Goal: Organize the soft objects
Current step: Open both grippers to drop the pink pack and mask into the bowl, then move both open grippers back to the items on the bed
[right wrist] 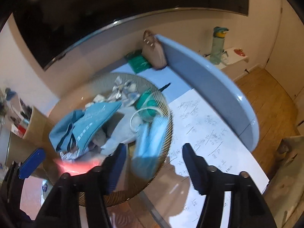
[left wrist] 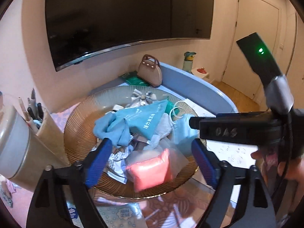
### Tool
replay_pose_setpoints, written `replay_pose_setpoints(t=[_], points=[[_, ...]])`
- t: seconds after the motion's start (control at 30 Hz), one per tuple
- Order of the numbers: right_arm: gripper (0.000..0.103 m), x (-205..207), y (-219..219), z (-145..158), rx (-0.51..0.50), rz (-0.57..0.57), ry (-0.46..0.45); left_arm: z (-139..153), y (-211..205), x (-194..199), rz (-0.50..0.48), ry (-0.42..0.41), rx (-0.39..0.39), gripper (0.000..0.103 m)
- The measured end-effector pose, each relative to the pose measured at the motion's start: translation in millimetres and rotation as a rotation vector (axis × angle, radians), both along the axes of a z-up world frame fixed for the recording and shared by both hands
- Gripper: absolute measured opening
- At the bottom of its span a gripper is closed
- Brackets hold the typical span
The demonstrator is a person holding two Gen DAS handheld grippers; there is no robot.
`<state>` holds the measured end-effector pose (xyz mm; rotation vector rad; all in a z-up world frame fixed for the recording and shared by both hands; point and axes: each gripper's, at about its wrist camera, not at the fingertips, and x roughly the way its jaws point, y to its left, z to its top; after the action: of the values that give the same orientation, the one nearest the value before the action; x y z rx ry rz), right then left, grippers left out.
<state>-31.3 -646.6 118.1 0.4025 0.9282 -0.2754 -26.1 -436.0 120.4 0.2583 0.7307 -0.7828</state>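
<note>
Soft objects lie in a heap on a ribbed amber glass plate, which stands on the table. On top of the heap is a teal cloth bag with white printed characters, and its darker blue straps hang toward the left side. At the near edge of the plate there is a pink soft pack inside a clear plastic bag. A light blue face mask lies at the right edge of the plate, with its white ear loop curled just above it. At the far side of the heap rests a grey and white checked bow, and near the mask is something teal green that I cannot identify.

The left gripper hangs over the near half of the plate with its blue-padded jaws spread wide, one on each side of the heap, and nothing is between them. The right gripper also has its jaws wide apart; the face mask shows in the gap between them, but the picture is blurred and I cannot tell if they touch it.

Beside the plate on the right lies a white paper sheet with handwriting. Behind the plate stand a beige handbag and a green packet. On the left is a paper holder with pens.
</note>
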Motion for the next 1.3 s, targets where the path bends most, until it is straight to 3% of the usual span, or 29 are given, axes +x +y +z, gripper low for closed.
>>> replay_pose_setpoints(t=[0.07,0.1,0.37,0.83,1.07,1.3], points=[[0.083,-6.3,-3.5,-0.3,0.053,-0.004,-0.020,-2.8,0.3,1.2,-0.009,0.026,-0.002,0.088],[0.085,-10.0,-4.7,-0.3,0.066,-0.014,-0.029,-3.7,1.0,0.6,-0.011,0.037,-0.001,0.088],[0.085,-23.9,9.1,5.5,0.093,-0.024,-0.058,-7.0,10.6,-16.2,-0.032,0.019,0.025,0.088],[0.085,-51.1,66.7,4.4,0.081,0.008,-0.038,-16.0,77.1,-39.7,-0.029,0.063,0.043,0.088],[0.085,-72.0,123.1,13.0,0.086,0.121,-0.049,-18.1,135.3,-39.5,0.028,0.068,0.058,0.088],[0.085,-64.9,209.2,7.5,0.071,0.307,-0.013,-34.3,212.7,-19.4,0.170,0.088,0.083,0.088]])
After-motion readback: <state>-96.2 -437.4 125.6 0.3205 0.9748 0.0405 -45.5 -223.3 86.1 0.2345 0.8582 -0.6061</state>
